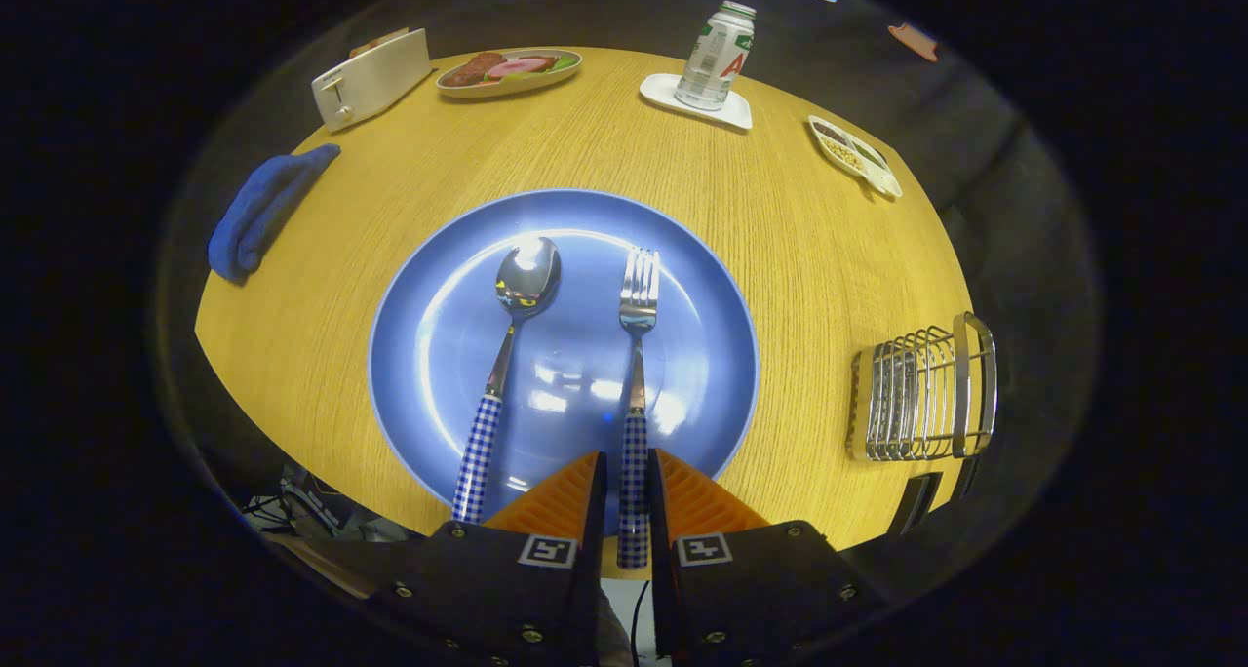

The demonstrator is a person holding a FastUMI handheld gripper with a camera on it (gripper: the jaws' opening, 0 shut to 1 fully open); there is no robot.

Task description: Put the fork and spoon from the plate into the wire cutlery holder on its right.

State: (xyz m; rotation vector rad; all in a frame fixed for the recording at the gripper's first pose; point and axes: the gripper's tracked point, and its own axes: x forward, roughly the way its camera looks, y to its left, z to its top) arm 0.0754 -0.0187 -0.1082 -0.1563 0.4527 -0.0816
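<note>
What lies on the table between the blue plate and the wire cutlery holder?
Nothing: in the gripper view, bare wood table separates the blue plate from the wire cutlery holder.

Gripper (626,477) tight around fork (638,355) handle

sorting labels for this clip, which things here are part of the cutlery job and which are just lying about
Part of the job:
- fork, handle between the gripper fingers, which look closed on it
- spoon, beside the fork
- blue plate
- wire cutlery holder

Just lying about:
- toaster
- food plate
- can on a coaster
- snack dish
- blue cloth
</note>
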